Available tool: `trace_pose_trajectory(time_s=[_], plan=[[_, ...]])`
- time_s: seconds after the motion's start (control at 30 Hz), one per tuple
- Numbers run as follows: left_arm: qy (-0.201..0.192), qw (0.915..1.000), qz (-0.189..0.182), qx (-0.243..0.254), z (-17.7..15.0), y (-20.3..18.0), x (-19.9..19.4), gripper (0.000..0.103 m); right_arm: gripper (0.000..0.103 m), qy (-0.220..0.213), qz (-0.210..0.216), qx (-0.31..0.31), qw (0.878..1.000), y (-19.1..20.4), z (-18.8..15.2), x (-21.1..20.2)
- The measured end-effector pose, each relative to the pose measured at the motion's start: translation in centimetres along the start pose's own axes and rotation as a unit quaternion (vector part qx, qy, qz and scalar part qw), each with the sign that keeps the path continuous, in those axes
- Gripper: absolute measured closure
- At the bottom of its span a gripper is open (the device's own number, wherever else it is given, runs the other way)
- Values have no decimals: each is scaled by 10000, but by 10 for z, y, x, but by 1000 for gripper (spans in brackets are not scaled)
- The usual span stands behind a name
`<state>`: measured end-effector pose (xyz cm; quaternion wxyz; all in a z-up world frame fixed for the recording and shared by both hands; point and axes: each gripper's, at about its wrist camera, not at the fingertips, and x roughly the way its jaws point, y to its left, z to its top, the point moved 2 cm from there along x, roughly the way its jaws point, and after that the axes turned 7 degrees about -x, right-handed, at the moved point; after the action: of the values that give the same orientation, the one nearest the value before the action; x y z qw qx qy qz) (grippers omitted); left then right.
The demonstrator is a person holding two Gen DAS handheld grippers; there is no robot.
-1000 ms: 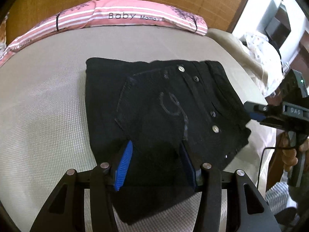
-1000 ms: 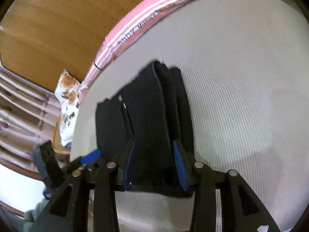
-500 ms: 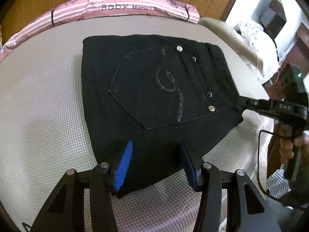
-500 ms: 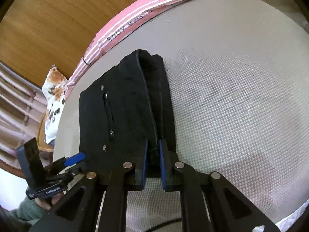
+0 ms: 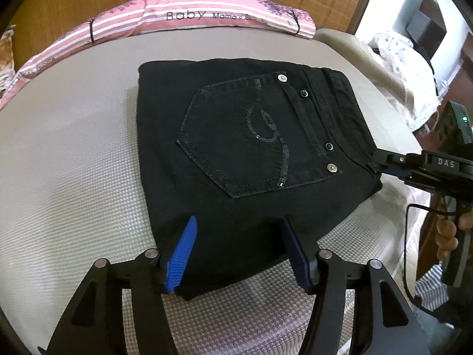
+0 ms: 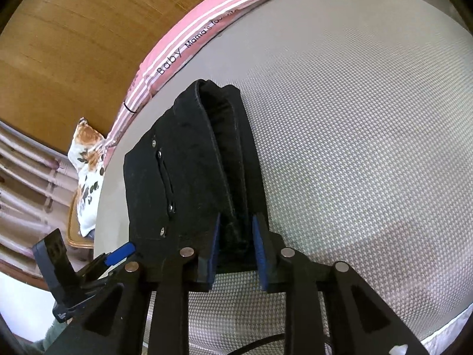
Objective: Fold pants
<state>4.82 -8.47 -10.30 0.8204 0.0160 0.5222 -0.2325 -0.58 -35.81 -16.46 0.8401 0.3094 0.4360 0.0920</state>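
Note:
Black pants (image 5: pixel 236 136), folded into a compact rectangle with a sequinned back pocket on top, lie flat on the grey mattress (image 5: pixel 74 162). My left gripper (image 5: pixel 239 222) straddles their near edge; its jaws are opening and the blue pads stand apart from the cloth. My right gripper (image 6: pixel 236 219) is at the waistband corner with the thick folded edge of the pants (image 6: pixel 183 177) between its pads; its jaws are opening too. Each gripper also shows in the other's view: the right gripper (image 5: pixel 381 162) and the left gripper (image 6: pixel 118 256).
A pink striped pillow (image 5: pixel 177 20) lies along the wooden headboard. A floral cushion (image 6: pixel 87 162) sits off the bed's far side. White spotted bedding (image 5: pixel 396 56) is piled at the right. A person's hand (image 5: pixel 446 233) holds the right gripper's handle near the mattress edge.
The pants have gone from lifted and rumpled to lying flat. The right jaws closed on the waistband edge, then parted again. The left jaws have widened.

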Motion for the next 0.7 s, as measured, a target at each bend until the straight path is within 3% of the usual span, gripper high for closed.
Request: trace_pose_trajectory(time_s=[0.47,0.7], plan=[[-194,9972,713,-108,-2,7,-8,39,81,-26,-173,-129,9998,8,3,1],[-232,9954,899,-217,0,14,-11,39,78,11,-408,-329,9986,16,7,0]])
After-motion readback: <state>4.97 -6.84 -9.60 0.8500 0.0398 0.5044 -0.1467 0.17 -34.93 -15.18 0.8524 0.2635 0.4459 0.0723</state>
